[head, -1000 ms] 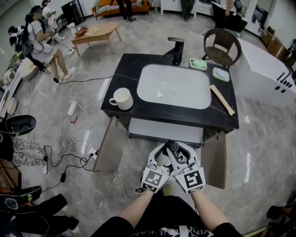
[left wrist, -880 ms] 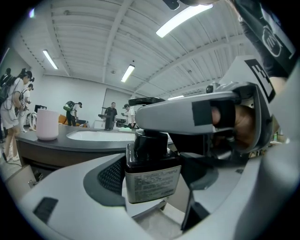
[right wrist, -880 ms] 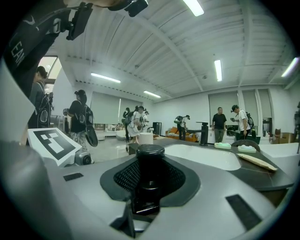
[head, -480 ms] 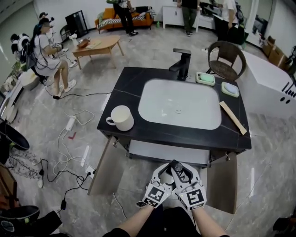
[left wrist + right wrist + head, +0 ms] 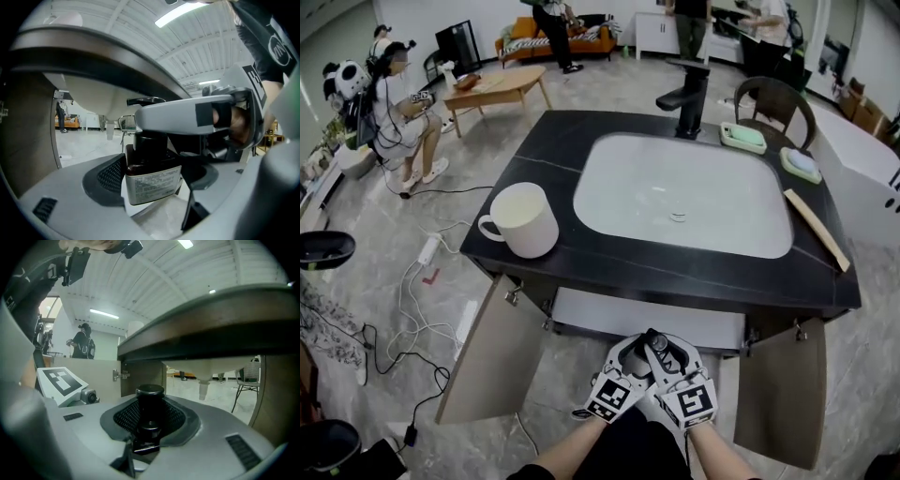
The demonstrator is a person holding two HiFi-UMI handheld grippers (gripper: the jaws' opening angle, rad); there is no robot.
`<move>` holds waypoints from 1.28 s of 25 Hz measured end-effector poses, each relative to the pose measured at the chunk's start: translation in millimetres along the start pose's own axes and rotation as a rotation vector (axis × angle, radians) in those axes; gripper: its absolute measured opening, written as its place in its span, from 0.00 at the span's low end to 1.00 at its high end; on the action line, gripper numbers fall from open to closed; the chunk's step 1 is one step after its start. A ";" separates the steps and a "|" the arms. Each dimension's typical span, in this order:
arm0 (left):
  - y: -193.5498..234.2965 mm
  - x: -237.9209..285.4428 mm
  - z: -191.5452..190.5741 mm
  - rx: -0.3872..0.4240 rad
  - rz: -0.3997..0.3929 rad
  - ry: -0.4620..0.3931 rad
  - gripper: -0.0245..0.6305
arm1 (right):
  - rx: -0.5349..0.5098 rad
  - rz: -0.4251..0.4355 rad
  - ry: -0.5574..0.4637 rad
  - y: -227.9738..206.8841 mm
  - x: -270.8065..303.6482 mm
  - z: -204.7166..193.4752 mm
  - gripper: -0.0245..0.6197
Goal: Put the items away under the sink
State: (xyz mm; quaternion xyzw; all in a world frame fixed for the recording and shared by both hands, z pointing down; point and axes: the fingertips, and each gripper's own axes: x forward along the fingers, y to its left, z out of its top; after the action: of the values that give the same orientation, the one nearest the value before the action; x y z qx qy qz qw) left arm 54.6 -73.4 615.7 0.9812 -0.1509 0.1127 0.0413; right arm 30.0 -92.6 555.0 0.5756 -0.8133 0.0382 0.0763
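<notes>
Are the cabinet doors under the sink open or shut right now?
Open. The left door and right door both stand swung outward from the vanity, away from its front.

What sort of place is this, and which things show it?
Likely a mock bathroom set in a big open hall: the sink vanity stands alone mid-floor, loose cables trail across the floor beside it, and a sofa sits beyond.

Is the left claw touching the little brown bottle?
Touching. The left gripper view shows the brown bottle pressed flat against the inner face of the left claw, with no gap between them.
</notes>
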 end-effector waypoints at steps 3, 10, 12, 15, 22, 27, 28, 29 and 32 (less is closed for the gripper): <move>9.9 16.6 -37.9 -0.005 0.000 -0.017 0.59 | -0.007 0.008 -0.002 -5.5 14.9 -38.6 0.20; 43.6 44.7 -109.8 0.025 0.004 -0.047 0.59 | -0.038 0.040 -0.051 -12.8 55.9 -112.4 0.20; 51.9 50.4 -126.9 0.034 0.017 -0.053 0.59 | -0.052 0.063 -0.062 -12.3 66.0 -130.0 0.20; 60.0 54.5 -150.0 0.049 0.026 -0.035 0.59 | -0.039 0.059 -0.060 -12.5 76.8 -154.8 0.20; 75.4 64.4 -184.7 0.032 0.026 0.016 0.59 | -0.024 0.084 -0.017 -13.2 98.7 -186.3 0.20; 83.9 71.5 -194.7 0.047 -0.009 0.054 0.59 | -0.003 0.079 0.000 -19.5 110.1 -196.5 0.20; 85.8 73.0 -195.5 0.052 -0.018 0.056 0.59 | 0.000 0.075 0.002 -21.4 112.7 -197.9 0.20; 88.0 74.1 -196.5 0.056 -0.026 0.059 0.59 | 0.005 0.070 0.004 -23.2 115.8 -199.6 0.20; 97.8 75.9 -199.4 0.076 -0.030 0.072 0.59 | 0.004 0.048 0.016 -31.3 126.4 -205.4 0.20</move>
State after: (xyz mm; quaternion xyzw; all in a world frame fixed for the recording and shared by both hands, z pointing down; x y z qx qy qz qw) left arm 53.6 -165.3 831.6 0.9796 -0.1300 0.1529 0.0111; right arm 34.8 -189.9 777.9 0.5556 -0.8262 0.0464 0.0806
